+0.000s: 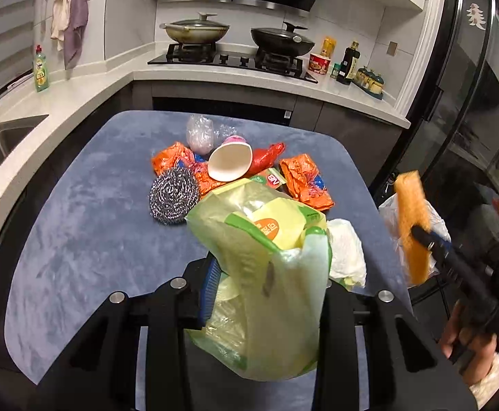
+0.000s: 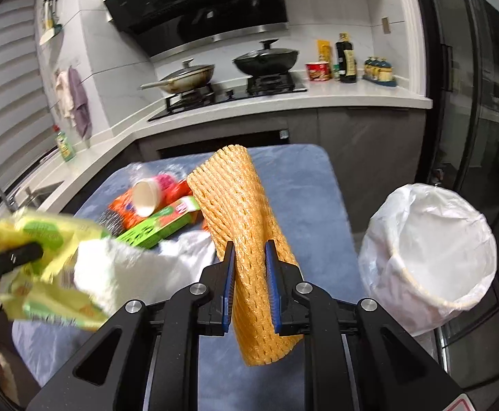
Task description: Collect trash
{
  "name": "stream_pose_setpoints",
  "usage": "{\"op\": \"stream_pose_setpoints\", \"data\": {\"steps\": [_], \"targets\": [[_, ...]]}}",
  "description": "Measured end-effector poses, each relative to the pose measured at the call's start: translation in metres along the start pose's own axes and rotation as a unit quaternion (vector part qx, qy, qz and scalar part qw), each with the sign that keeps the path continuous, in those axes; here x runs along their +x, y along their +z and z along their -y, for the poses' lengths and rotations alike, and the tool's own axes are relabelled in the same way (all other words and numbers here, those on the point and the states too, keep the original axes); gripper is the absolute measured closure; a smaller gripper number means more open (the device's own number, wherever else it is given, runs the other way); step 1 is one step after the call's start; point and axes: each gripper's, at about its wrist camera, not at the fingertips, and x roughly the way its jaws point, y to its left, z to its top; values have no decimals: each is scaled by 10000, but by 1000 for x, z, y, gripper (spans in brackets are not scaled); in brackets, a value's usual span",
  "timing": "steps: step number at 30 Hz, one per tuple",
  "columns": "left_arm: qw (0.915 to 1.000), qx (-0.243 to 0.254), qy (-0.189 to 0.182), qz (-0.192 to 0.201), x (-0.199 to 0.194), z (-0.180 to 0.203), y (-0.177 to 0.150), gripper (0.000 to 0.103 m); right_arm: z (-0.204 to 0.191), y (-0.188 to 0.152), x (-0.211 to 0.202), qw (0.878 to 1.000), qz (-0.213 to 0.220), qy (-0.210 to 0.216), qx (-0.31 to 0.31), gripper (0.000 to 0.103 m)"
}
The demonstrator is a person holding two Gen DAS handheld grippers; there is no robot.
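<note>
My left gripper (image 1: 266, 274) is shut on a yellow-green plastic bag (image 1: 266, 257) and holds it above the blue table (image 1: 85, 226); the bag also shows blurred in the right wrist view (image 2: 44, 250). My right gripper (image 2: 249, 257) is shut on an orange foam net sleeve (image 2: 239, 205), held upright over the table's right part; the sleeve shows in the left wrist view (image 1: 412, 219) too. A trash bin lined with a white bag (image 2: 431, 253) stands on the floor right of the table. Trash lies on the table: a paper cup (image 1: 230, 161), orange wrappers (image 1: 306, 178), a steel scourer (image 1: 173, 195), crumpled white paper (image 1: 347, 250).
A red wrapper (image 1: 268, 156), a clear plastic bag (image 1: 200, 130) and a green box (image 2: 160, 226) also lie in the pile. The counter with stove and pans (image 1: 229, 54) runs behind the table. A sink (image 1: 3, 137) is at the left. Dark glass doors (image 1: 472, 102) are at the right.
</note>
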Motion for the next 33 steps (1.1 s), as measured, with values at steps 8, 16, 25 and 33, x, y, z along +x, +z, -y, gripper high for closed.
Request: {"op": "stream_pose_setpoints", "data": {"steps": [8, 16, 25, 33], "targets": [[9996, 44, 68, 269, -22, 0, 9, 71, -40, -22, 1, 9982, -230, 472, -295, 87], [9982, -156, 494, -312, 12, -23, -10, 60, -46, -24, -2, 9982, -236, 465, -305, 86], [9930, -304, 1145, 13, -4, -37, -9, 17, -34, -21, -4, 9992, -213, 281, -189, 83], [9907, -415, 1260, 306, -12, -44, 3, 12, -28, -18, -4, 9995, -184, 238, -86, 83]]}}
